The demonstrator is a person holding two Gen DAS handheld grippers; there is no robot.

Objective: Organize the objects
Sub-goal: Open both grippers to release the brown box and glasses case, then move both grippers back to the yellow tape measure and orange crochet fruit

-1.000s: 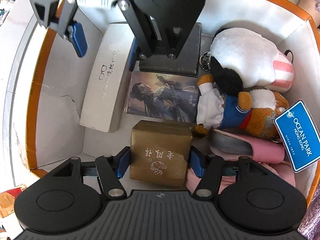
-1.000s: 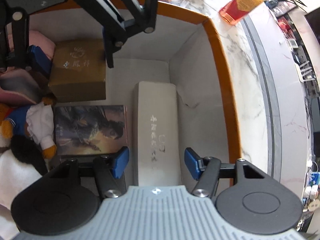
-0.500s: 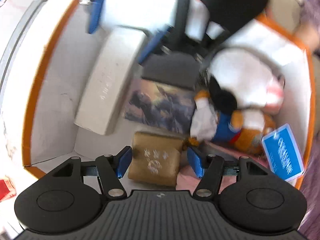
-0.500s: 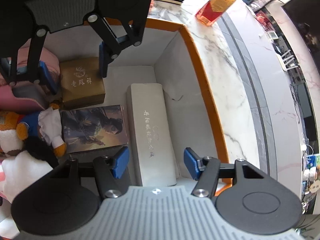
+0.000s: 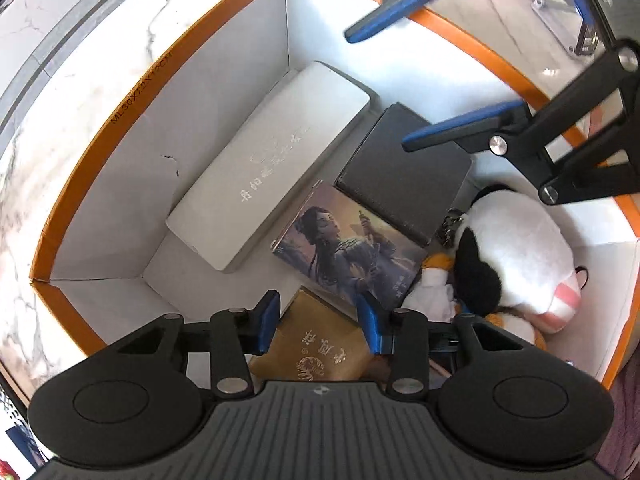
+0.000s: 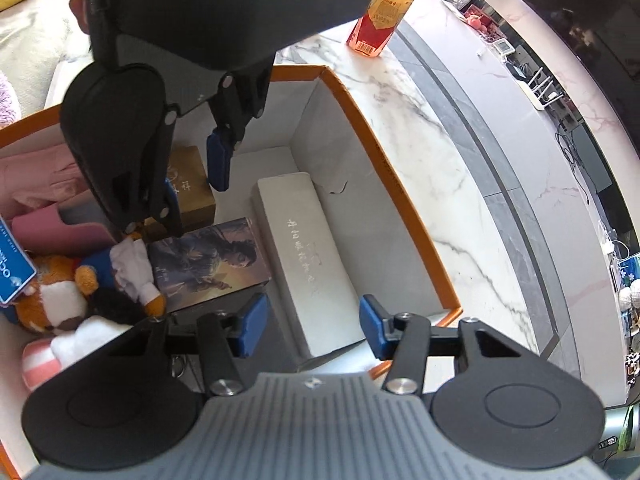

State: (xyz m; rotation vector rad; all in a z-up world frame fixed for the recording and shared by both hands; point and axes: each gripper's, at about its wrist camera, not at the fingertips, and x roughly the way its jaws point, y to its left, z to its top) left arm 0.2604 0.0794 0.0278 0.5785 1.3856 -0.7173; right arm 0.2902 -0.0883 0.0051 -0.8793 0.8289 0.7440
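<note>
Tools (image 5: 318,322) (image 6: 312,326) hang empty over box (image 5: 224,80), jaws just narrowed, apart.

left gripper (image 5: 318,322) — points down, jaws just closing, nothing gripped | right gripper (image 6: 312,322) — tilted down, closing, empty

Partly hidden things in the orange-rimmed box

The gold box (image 5: 320,344) is largely covered by the left hand-held gripper (image 5: 320,322); the plush toys (image 6: 80,292) overlap, perhaps two or three; the blue tag (image 6: 12,276) is cut off at the left edge; the silver lettering on the white case (image 6: 308,260) is unreadable.
</note>
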